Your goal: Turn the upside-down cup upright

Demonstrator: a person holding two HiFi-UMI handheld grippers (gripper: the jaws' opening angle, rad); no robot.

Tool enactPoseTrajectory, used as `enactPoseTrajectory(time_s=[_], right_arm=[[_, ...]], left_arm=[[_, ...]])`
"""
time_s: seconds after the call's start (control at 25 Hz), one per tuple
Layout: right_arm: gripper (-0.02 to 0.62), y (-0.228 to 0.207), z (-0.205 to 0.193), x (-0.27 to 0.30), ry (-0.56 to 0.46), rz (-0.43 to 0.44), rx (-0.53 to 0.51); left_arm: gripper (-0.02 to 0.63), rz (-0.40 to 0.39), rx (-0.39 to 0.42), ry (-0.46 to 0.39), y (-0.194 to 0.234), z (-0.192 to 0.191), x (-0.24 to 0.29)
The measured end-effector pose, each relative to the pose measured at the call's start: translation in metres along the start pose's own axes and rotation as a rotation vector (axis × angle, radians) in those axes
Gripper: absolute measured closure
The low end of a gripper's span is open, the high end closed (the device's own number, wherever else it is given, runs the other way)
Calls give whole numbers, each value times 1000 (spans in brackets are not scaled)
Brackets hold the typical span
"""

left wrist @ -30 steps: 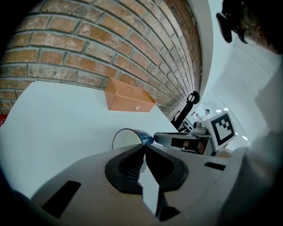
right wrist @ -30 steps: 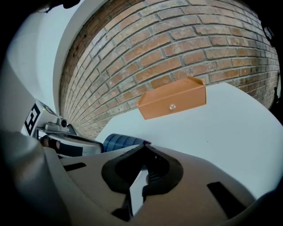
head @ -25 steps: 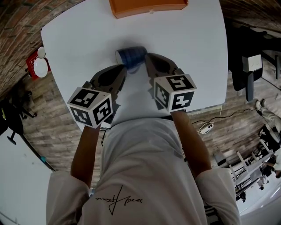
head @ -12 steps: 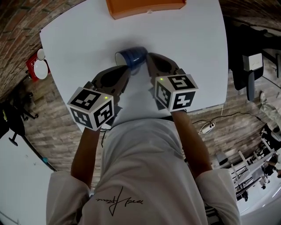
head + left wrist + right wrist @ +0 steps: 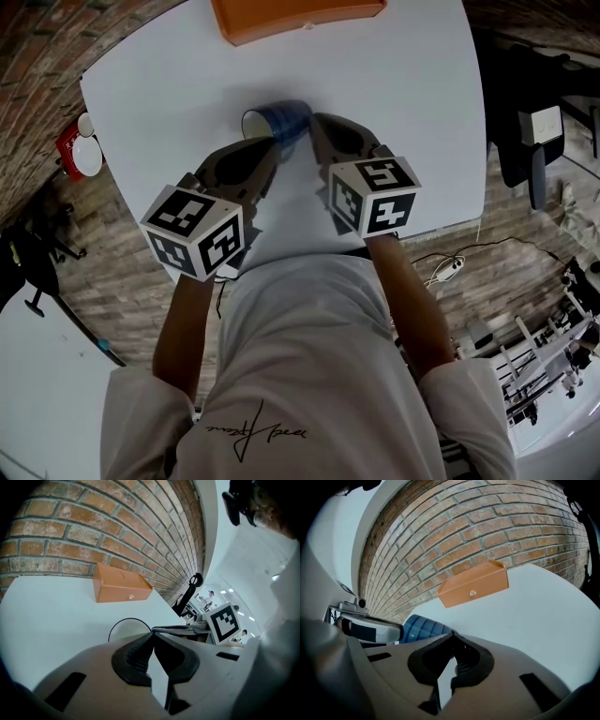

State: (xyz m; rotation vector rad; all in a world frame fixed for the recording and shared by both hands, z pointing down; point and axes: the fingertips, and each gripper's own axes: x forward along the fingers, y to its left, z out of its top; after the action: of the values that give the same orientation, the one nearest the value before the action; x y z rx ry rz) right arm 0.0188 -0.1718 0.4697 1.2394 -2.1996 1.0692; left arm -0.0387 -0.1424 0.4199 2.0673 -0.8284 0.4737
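A blue ribbed cup (image 5: 281,120) lies tipped on its side on the white table (image 5: 403,112), its white-lined mouth facing left. My left gripper (image 5: 270,142) is shut, its tip against the cup's rim on the near left side. My right gripper (image 5: 312,119) is also shut, its tip touching the cup's right side near the base. The left gripper view has the cup's round mouth (image 5: 126,629) just beyond the closed left gripper (image 5: 152,634). From the right gripper view, the cup's blue wall (image 5: 423,627) sits left of the closed right gripper (image 5: 451,634). Neither pair of jaws holds anything.
An orange box (image 5: 295,14) with a small knob stands at the table's far edge, against a brick wall (image 5: 108,522). A red object (image 5: 73,145) sits on the floor beyond the left table edge. A dark chair (image 5: 530,141) stands to the right.
The cup's mouth has shifted slightly left and shows more of its opening. Both grippers stayed against the cup with little movement.
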Motion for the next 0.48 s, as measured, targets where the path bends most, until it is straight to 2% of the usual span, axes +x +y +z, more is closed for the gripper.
enactPoseTrajectory(time_s=[0.48], right_arm=[[575, -7, -4, -1, -1, 6, 29]], left_arm=[[586, 4, 36, 12, -9, 2, 6]])
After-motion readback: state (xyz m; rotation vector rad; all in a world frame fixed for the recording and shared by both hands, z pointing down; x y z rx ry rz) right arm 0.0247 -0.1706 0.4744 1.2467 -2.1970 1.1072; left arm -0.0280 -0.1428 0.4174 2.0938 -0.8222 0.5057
